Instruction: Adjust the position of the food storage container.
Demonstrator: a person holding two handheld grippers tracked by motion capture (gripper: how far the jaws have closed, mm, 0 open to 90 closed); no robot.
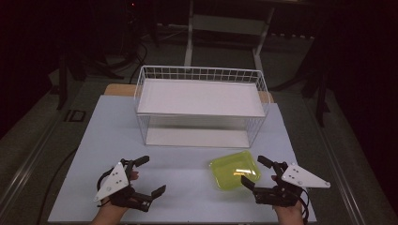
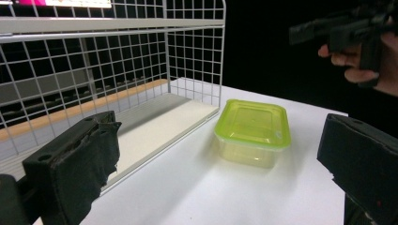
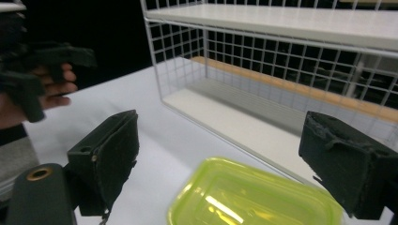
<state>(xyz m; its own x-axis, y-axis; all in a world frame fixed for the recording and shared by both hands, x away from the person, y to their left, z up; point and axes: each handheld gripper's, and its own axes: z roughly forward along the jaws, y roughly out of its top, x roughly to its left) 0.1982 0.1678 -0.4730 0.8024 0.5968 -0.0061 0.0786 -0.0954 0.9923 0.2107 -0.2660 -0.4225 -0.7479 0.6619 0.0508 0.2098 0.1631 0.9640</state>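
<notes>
A lime-green lidded container rests on the white table top, in front of the right end of a white wire rack. My right gripper is open at the container's right edge, with the lid low between its jaws and apart from both pads. Near the front left of the table my left gripper is open with nothing between its jaws, and it faces the container from a distance.
The rack has a white top shelf and a white bottom board, with an open front between them. The table top has free room between my hands. A wooden edge shows behind the rack. Dark floor surrounds the table.
</notes>
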